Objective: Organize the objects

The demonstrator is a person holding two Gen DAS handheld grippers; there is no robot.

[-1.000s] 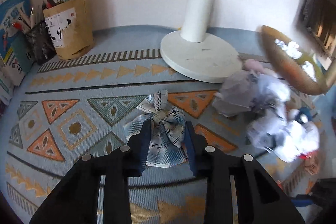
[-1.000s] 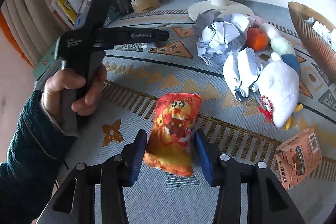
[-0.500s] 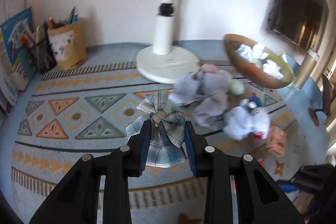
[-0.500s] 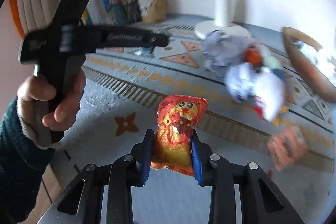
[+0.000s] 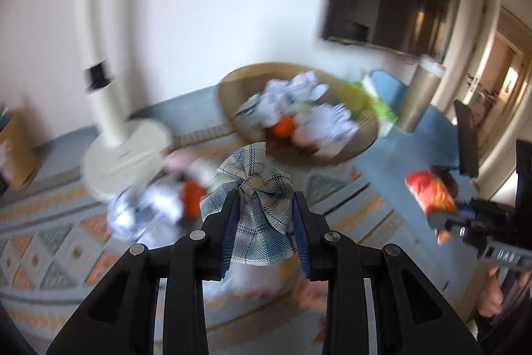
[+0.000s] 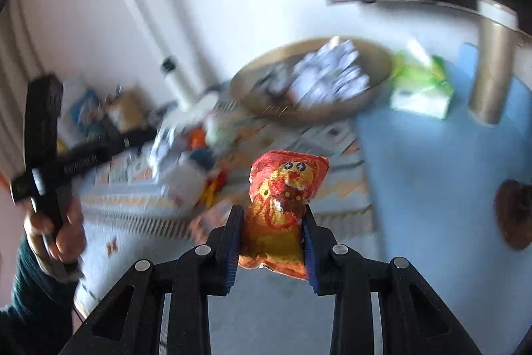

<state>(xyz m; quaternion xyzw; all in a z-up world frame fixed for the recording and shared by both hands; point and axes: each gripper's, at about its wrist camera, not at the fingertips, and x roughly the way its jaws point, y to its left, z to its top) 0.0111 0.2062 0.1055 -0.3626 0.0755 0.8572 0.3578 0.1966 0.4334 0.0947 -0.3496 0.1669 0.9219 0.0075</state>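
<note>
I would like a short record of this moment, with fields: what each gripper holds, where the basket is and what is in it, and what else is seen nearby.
left gripper: shut on plaid bow, lifted above the patterned cloth
right gripper: shut on snack bag, lifted
basket: ahead of both grippers, holds crumpled paper
nearby: lamp base, green tissue pack, metal tumbler
image quality: blurred by motion
</note>
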